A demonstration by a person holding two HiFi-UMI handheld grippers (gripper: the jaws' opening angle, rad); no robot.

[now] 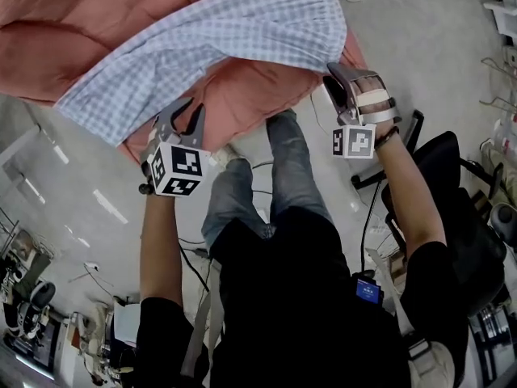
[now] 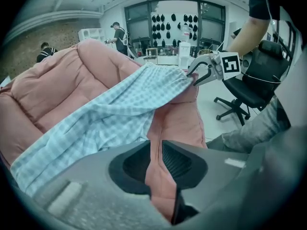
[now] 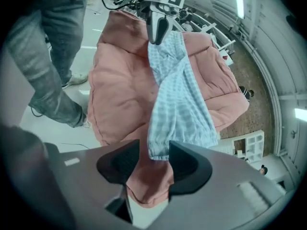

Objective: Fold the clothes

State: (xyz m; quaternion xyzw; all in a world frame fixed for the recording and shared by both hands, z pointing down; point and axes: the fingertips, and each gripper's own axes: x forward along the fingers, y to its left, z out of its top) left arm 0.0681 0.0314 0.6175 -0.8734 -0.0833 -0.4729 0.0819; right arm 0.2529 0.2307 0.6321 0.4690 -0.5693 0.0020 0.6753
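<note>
Black-and-white square markers show on each gripper's cube. Pale glossy floor (image 1: 73, 200); a black office chair (image 1: 464, 217) stands at the person's right. Both forearms reach forward, grippers tilted down. The left gripper (image 1: 182, 115) has narrow jaws pinching the pink padded garment (image 1: 81, 31). The right gripper (image 1: 335, 79) jaws clamp its other edge together with the hem of the blue-checked cloth (image 1: 242, 31). The garment spans between them, with the cloth draped across it.

Your pink quilt (image 1: 48, 31) is matt padded cloth, stitched into soft, puffed panels. The checked garment (image 1: 234, 39) is thin woven cloth, also matt, and gathered at the hem. Your left gripper (image 2: 154, 159) and right gripper (image 3: 154, 163) have smooth, matt grey plastic shells with ribbed black pads (image 2: 180, 163). The floor (image 1: 73, 208) is pale and glossy and reflects streaks of lamp light.
</note>
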